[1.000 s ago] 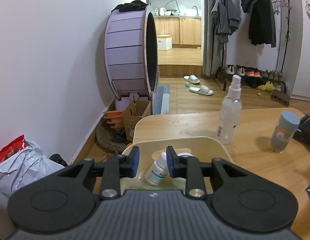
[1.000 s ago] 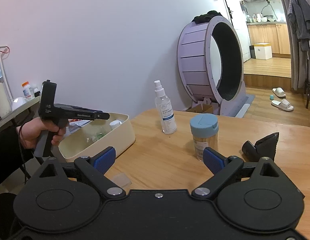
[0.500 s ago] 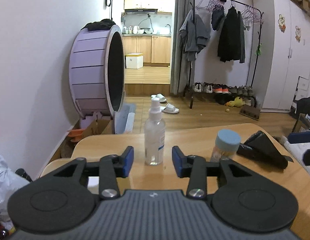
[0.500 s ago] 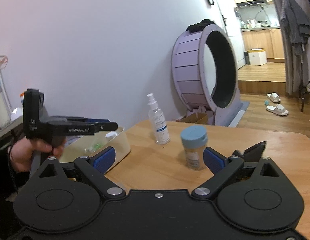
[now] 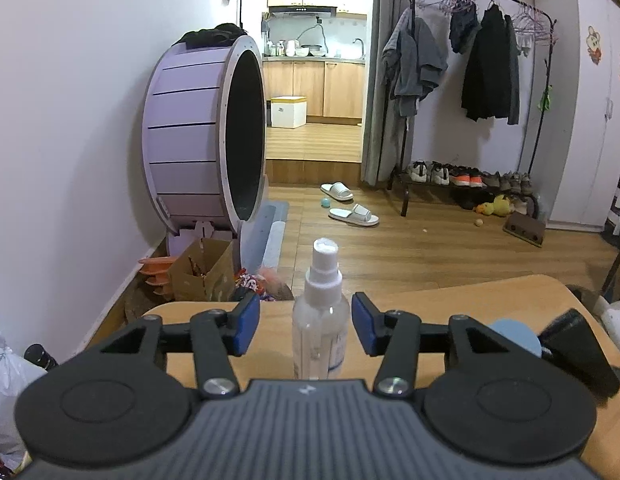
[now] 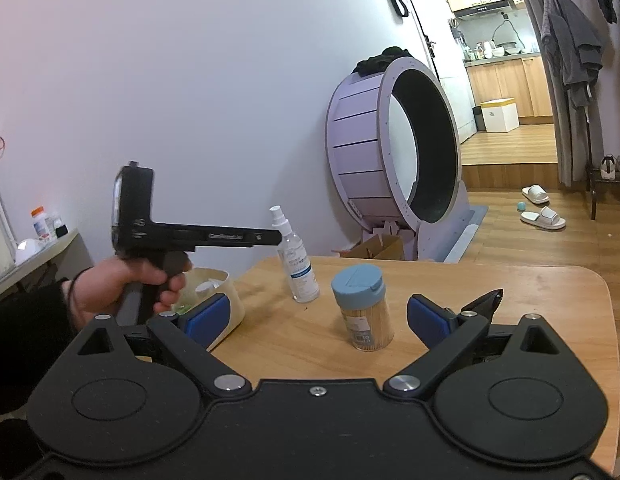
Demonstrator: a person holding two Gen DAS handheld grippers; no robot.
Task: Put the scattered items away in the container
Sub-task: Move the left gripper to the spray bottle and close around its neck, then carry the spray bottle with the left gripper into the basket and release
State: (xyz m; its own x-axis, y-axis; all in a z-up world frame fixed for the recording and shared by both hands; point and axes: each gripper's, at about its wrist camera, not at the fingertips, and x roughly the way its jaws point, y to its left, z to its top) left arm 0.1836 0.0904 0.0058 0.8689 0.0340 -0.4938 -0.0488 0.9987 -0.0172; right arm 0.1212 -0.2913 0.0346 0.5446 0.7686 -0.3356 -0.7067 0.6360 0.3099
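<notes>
A clear spray bottle (image 5: pixel 318 320) stands upright on the wooden table (image 5: pixel 489 300). My left gripper (image 5: pixel 306 326) is open, its blue pads on either side of the bottle with gaps. In the right wrist view the spray bottle (image 6: pixel 296 256) stands by the left gripper's tip (image 6: pixel 270 236). A toothpick jar with a blue lid (image 6: pixel 363 306) stands between the open pads of my right gripper (image 6: pixel 317 318), a little ahead of them. The cream container (image 6: pixel 226 300) sits at the table's left with small bottles inside. A black pouch (image 6: pixel 481 302) lies to the right.
A purple cat wheel (image 5: pixel 206 136) stands against the wall beyond the table, with a cardboard box (image 5: pixel 202 270) at its foot. The table's far edge lies just behind the spray bottle. The jar's blue lid (image 5: pixel 513 336) and black pouch (image 5: pixel 577 344) show at the right.
My left gripper left the container, swung right to the spray bottle, opened wider and moved in around it. My right gripper came closer to the toothpick jar.
</notes>
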